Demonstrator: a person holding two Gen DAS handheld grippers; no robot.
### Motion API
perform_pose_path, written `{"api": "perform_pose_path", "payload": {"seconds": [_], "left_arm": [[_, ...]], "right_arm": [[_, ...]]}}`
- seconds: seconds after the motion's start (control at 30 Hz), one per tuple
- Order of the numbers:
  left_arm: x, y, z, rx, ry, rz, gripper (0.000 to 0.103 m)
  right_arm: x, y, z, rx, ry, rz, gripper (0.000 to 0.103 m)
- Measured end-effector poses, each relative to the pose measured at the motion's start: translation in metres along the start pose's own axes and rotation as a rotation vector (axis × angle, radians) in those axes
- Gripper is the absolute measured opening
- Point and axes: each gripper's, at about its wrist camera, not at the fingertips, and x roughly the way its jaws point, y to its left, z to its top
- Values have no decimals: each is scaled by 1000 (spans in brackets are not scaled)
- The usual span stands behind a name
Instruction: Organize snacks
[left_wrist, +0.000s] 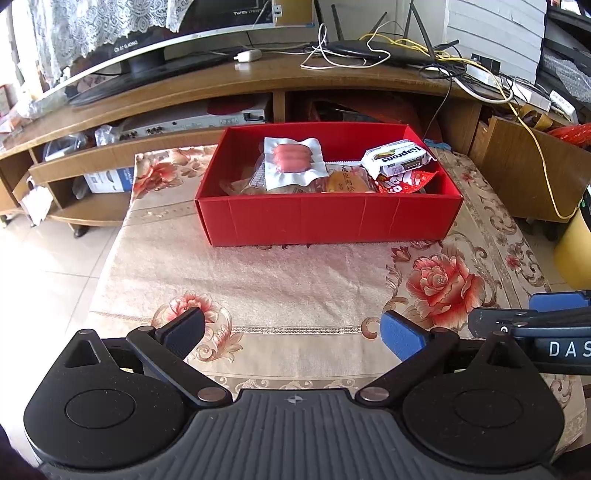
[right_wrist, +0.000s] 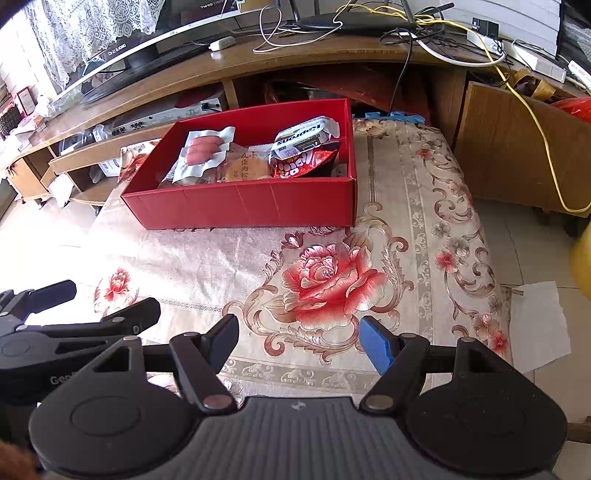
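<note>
- Bare floral cloth (left_wrist: 258, 280) this side of the red box (left_wrist: 325, 221): wide open.
- Box top uncovered, snack packets (right_wrist: 236, 158) piled inside.
- Behind the box, the wooden TV stand (left_wrist: 229, 92) blocks passage.

snacks (left_wrist: 295, 168) in box (left_wrist: 325, 221), box on cloth (left_wrist: 258, 280) (unfolded)

i see a rose-patterned cloth (right_wrist: 332, 280), a wooden tv stand (left_wrist: 229, 79), tangled cables (left_wrist: 424, 55), and white paper (right_wrist: 539, 325) on the floor.

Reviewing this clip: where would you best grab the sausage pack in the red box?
Probably the sausage pack by its flat sealed edge nearest the camera, coming from above: it lies tilted on top of the other snacks in the red box, whose walls block a side approach.
</note>
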Motion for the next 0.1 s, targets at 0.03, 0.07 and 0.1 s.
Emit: {"api": "perform_pose_path", "payload": {"seconds": [0.03,0.07,0.1], "left_arm": [[0,0,0,-3,2,0,103],[1,1,0,-5,3,-2,103],[1,1,0,-8,5,-2,103]], "right_arm": [[0,0,0,1,0,1,69],[0,0,0,0,0,0,69],[0,0,0,-1,0,0,69]]}}
